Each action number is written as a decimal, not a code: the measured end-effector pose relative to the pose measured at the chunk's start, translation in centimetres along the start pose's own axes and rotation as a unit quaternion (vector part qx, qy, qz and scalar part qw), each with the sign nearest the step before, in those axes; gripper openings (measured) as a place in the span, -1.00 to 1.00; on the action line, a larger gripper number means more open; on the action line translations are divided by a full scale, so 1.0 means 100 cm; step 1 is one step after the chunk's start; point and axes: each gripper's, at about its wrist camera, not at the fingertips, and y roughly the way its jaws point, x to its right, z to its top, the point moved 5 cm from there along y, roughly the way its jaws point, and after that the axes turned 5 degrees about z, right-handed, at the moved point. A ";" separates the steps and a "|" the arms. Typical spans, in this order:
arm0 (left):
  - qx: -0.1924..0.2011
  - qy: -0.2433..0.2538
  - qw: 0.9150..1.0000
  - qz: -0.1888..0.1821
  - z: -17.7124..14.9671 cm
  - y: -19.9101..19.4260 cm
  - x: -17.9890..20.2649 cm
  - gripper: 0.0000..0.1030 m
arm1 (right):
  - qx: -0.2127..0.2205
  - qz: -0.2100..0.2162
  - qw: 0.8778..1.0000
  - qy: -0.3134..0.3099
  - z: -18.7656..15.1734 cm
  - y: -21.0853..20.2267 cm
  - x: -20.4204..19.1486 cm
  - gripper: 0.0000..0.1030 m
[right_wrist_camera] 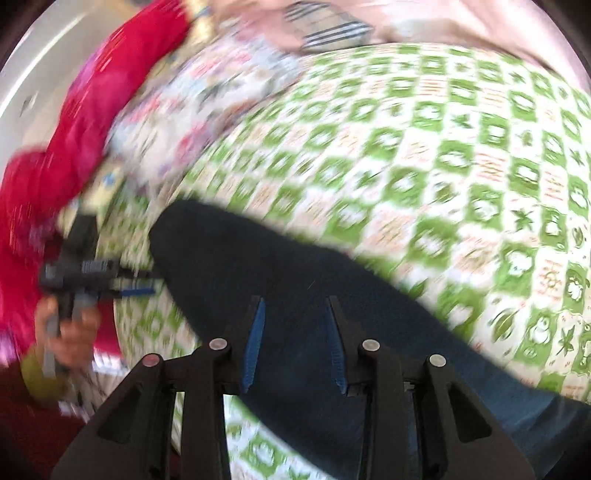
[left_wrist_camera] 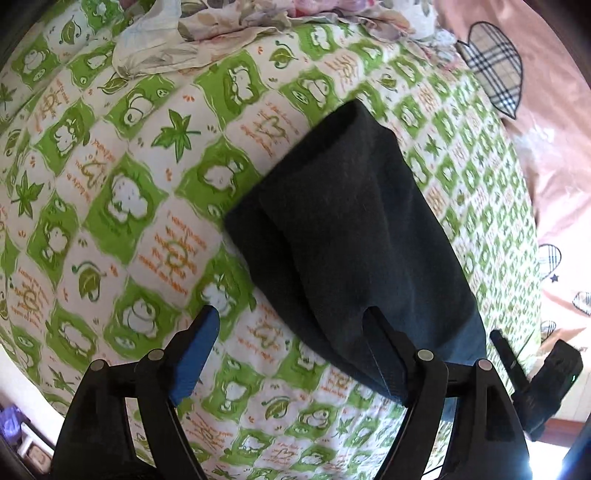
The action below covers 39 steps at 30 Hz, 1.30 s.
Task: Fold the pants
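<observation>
Dark navy pants [left_wrist_camera: 351,236] lie folded in a long strip on the green-and-white patterned bedspread [left_wrist_camera: 110,206]. My left gripper [left_wrist_camera: 291,314] is open; its right finger rests on the near end of the pants, its left finger over the bedspread. The right gripper's body [left_wrist_camera: 546,384] shows at the lower right of that view. In the blurred right wrist view, my right gripper [right_wrist_camera: 295,299] is open just above the pants [right_wrist_camera: 295,266]. The left gripper [right_wrist_camera: 85,277], held in a hand, sits at the pants' far end.
Crumpled floral fabric [left_wrist_camera: 207,33] lies at the bed's far edge. A pink quilt with plaid hearts [left_wrist_camera: 535,110] lies to the right. A person in red clothing [right_wrist_camera: 74,122] stands at the left of the right wrist view.
</observation>
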 end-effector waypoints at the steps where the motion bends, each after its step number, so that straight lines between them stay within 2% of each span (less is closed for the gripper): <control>1: 0.000 -0.003 1.000 0.000 0.001 0.001 0.001 0.56 | 0.006 0.001 1.000 0.015 0.009 0.001 0.008 -0.32; 5: 0.014 -0.001 1.000 0.015 0.005 0.003 0.000 0.55 | -0.016 -0.013 0.999 0.031 0.034 0.024 0.026 -0.32; 8: 0.027 0.012 0.999 0.030 0.006 0.006 0.000 0.52 | -0.065 -0.009 0.998 0.012 0.038 0.052 0.022 -0.32; 12: 0.027 0.015 0.999 0.030 0.005 0.012 0.000 0.45 | -0.137 -0.028 0.990 -0.028 0.032 0.084 0.018 -0.32; 20: 0.044 0.024 0.998 0.032 0.013 0.022 0.009 0.35 | -0.181 -0.039 0.978 -0.090 0.019 0.096 -0.001 -0.29; 22: 0.059 0.031 0.997 0.038 0.014 0.022 0.013 0.19 | -0.174 -0.048 0.977 -0.112 0.016 0.094 -0.006 -0.42; 23: 0.064 0.037 0.997 0.036 0.015 0.021 0.016 -0.10 | -0.169 -0.049 0.978 -0.113 0.016 0.092 -0.007 -0.59; 24: 0.066 0.041 0.996 0.030 0.016 0.019 0.018 -0.36 | -0.161 -0.054 0.979 -0.116 0.017 0.089 -0.008 -0.64; 26: 0.077 0.040 0.996 -0.004 0.018 0.007 0.020 -0.60 | -0.132 -0.060 0.983 -0.116 0.020 0.078 -0.013 -0.69; 29: 0.118 0.048 0.989 -0.080 0.017 -0.032 0.026 -0.68 | -0.061 -0.054 0.991 -0.110 0.031 0.047 -0.024 -0.76; 31: 0.150 0.074 0.980 -0.104 0.013 -0.055 0.033 -0.68 | -0.006 -0.061 0.990 -0.124 0.037 0.024 -0.031 -0.81; 34: 0.169 0.110 0.974 -0.100 0.011 -0.066 0.041 -0.68 | 0.027 -0.078 0.989 -0.127 0.041 0.020 -0.031 -0.81; 39: 0.168 0.126 0.976 -0.057 0.012 -0.044 0.042 -0.68 | 0.025 -0.097 0.988 -0.116 0.039 0.044 -0.022 -0.82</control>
